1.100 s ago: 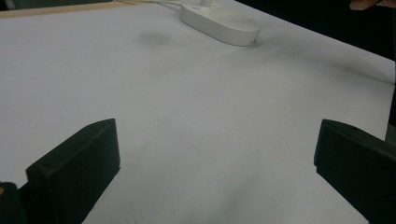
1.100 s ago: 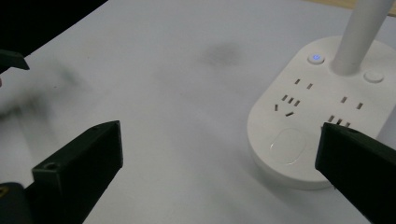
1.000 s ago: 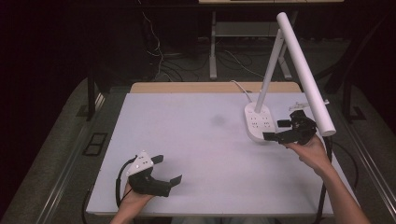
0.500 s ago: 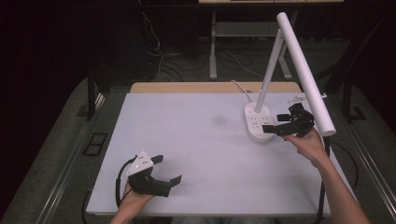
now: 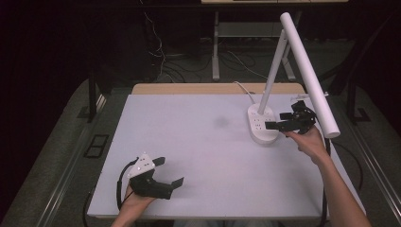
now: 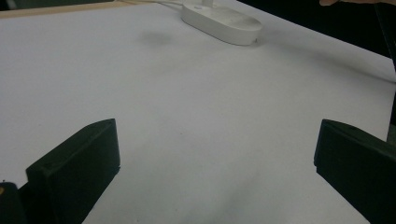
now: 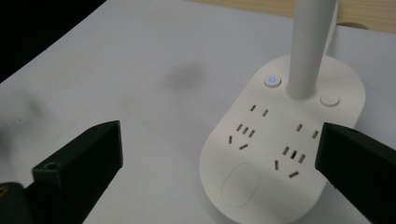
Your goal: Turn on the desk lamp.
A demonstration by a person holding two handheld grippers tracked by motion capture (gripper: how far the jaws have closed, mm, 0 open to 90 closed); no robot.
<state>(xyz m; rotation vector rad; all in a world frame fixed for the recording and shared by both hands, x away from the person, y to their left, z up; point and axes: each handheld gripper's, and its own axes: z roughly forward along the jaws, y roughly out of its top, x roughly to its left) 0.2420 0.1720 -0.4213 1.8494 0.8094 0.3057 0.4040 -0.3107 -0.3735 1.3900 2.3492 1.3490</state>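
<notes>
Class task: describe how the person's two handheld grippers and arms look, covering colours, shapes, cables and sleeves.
Both the left gripper and the right gripper are black with two blocky jaws. The left one carries a grey three-cornered plate and trails a black cable. The forearms are bare, with no sleeves visible.

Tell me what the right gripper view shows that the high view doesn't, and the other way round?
Right gripper view alone: the lit blue button, the round white button and the socket slots, all seen clearly on the base. High view alone: the long white tubular lamp head, the left gripper and the person's forearms. Both: the white oval lamp base, its upright stem and the white table.
</notes>
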